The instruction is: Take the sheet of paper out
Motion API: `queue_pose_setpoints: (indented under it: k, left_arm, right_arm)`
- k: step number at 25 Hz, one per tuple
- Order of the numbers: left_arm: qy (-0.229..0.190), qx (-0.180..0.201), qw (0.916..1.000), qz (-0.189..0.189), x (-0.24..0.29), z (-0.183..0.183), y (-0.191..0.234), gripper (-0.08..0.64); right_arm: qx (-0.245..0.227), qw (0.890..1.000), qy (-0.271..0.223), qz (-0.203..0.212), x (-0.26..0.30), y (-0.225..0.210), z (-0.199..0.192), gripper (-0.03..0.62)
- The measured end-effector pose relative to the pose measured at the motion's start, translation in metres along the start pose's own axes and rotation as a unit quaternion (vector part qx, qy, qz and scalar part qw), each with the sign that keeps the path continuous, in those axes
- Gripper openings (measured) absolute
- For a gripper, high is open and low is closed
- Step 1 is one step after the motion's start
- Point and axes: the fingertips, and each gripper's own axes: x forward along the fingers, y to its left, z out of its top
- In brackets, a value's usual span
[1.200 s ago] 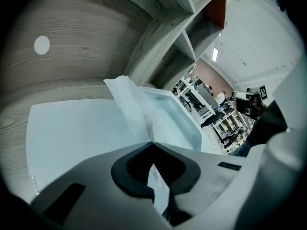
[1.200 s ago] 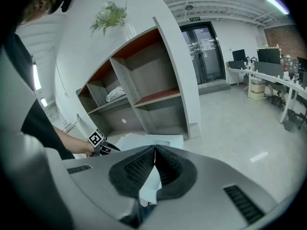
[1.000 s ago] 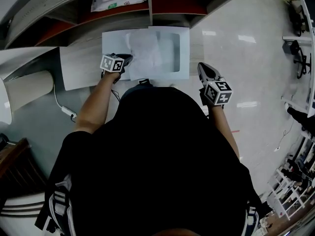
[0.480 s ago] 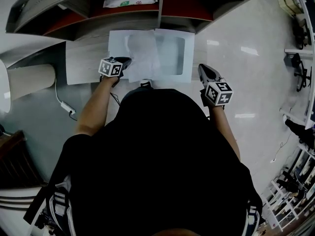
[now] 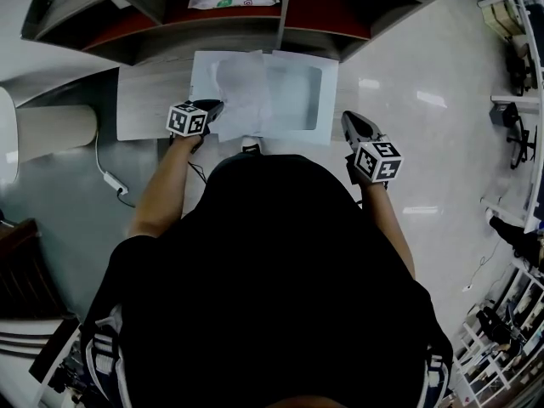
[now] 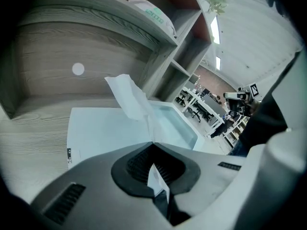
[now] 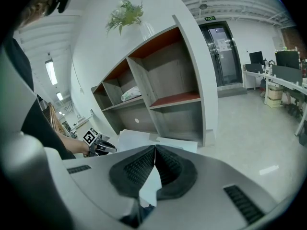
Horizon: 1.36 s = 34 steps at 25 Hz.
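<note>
Left gripper [image 6: 153, 145]: jaws clamped on the lower edge of the sheet of paper [image 6: 128, 96]. Sheet: crumpled, standing up from the jaw tips over the shallow white box [image 6: 178, 124]. Box: open, lying on a wood-grain surface in front of the shelf unit [image 5: 314, 11]. Right gripper [image 7: 155, 148]: jaws pressed together with nothing between them, held over the pale floor [image 5: 399, 92], right of the box.

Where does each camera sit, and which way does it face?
Head view: on the person's head, facing down at the white box; shows torso, forearms, left gripper, right gripper.
Left gripper view: on that gripper, facing the sheet of paper its shut jaws pinch.
Right gripper view: on that gripper, facing the shelf unit; jaws shut.
Shared: head and right gripper views show left gripper.
</note>
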Motion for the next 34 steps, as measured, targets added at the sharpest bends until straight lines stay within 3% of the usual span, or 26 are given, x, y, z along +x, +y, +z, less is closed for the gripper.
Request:
queue_pose_setpoints:
  k: [22,34]
  left_arm:
    - [-0.069,-0.012,0.9974,0.018,-0.048,-0.002,-0.033,0.021]
    - [-0.085,0.002,0.9959,0.031,-0.064,-0.015,-0.059,0.021]
  right_arm:
    - [-0.023,0.999,-0.009,0.029,-0.018,0.011,-0.006,0.015]
    - [-0.031,0.999,-0.006,0.037,-0.040,0.011,-0.020,0.015]
